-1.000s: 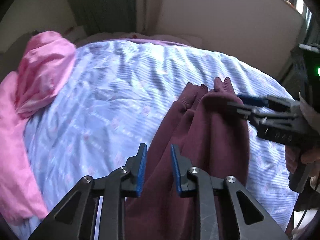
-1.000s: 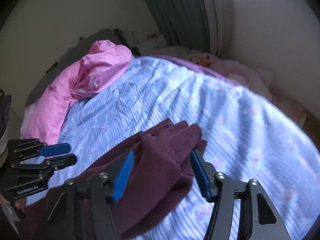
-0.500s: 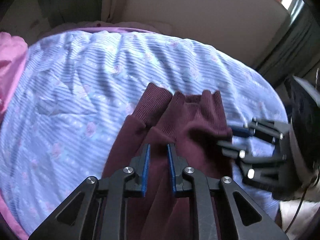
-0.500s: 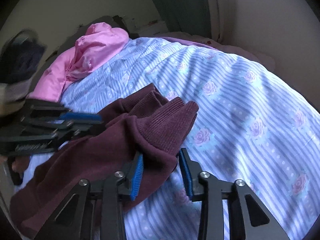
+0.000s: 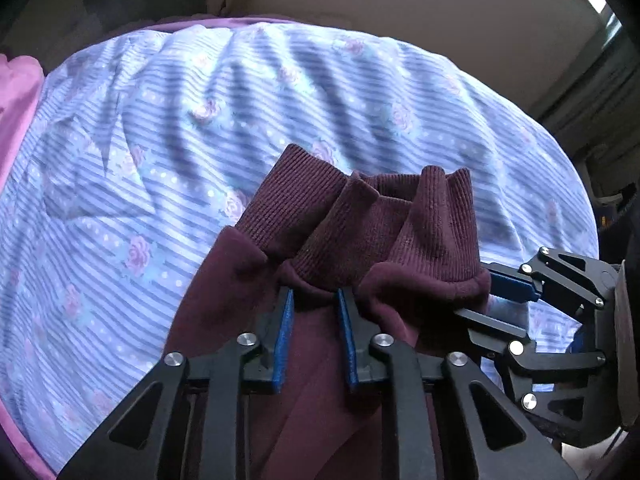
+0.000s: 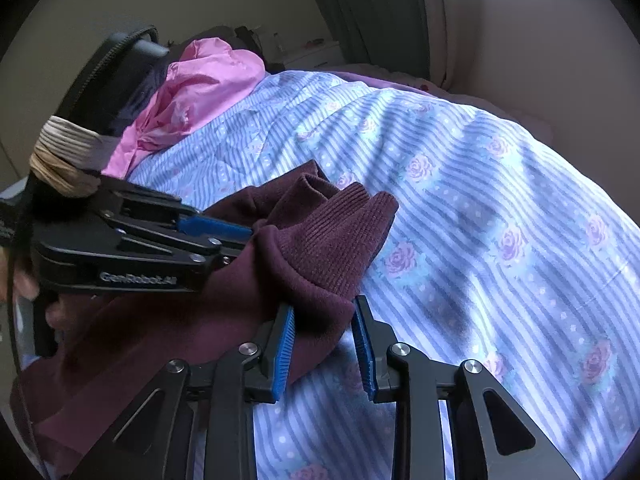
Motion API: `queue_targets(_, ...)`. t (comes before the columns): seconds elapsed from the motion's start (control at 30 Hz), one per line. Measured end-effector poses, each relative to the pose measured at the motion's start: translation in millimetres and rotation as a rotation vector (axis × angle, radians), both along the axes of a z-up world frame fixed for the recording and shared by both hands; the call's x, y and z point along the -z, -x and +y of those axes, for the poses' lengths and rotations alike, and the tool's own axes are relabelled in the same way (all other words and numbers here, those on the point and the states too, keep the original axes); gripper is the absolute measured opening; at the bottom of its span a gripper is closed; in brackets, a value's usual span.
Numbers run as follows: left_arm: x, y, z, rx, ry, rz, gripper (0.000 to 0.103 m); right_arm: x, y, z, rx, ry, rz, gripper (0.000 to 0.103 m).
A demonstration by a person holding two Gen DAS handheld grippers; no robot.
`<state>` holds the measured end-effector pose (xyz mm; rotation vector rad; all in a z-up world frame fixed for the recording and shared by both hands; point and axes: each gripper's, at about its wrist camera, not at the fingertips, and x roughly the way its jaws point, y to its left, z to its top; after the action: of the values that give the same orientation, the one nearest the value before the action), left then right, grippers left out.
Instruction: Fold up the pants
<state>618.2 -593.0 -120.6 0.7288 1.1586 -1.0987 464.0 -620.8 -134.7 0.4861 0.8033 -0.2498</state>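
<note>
on the blue striped, rose-printed bedsheet (image 5: pixel 168 152) lie the maroon fleece pants (image 5: pixel 360 232), ribbed cuffs bunched at the far end. the left gripper (image 5: pixel 314 308) pinches a fold just behind the cuffs. the right gripper (image 6: pixel 324 316) clamps the fabric's right edge. a pink jacket (image 6: pixel 200 88) sits far left.

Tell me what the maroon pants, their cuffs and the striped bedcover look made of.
Maroon pants: soft matte knit, probably fleece or sweatshirt cotton; the surface looks fuzzy with thick, rounded folds. Cuffs: ribbed knit, shown by fine parallel ridges. Striped bedcover: thin woven cloth, likely cotton, printed with roses and dots; it creases sharply with little sheen.
</note>
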Motion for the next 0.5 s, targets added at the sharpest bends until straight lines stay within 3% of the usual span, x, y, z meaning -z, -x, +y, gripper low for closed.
queue_targets(0.1,-4.6,1.5,4.7,-0.014,0.004,-0.024,0.006,0.8,0.2,-2.0,0.0,-0.018,-0.007,0.029)
queue_targets(0.3,-53.2,-11.4,19.0,-0.027,0.098,-0.037,0.005,-14.0,2.3,-6.3,0.001,-0.044,-0.066,0.029)
queue_targets(0.43,-81.7,-30.5,19.9,-0.063,0.138,-0.118,0.001,-19.3,0.3,-13.2,0.011,-0.091,-0.101,0.029)
queue_targets(0.5,-85.8,-44.7,15.8,-0.097,0.155,-0.086,0.001,-19.3,-3.4,-15.4,0.015,-0.112,-0.108,0.029)
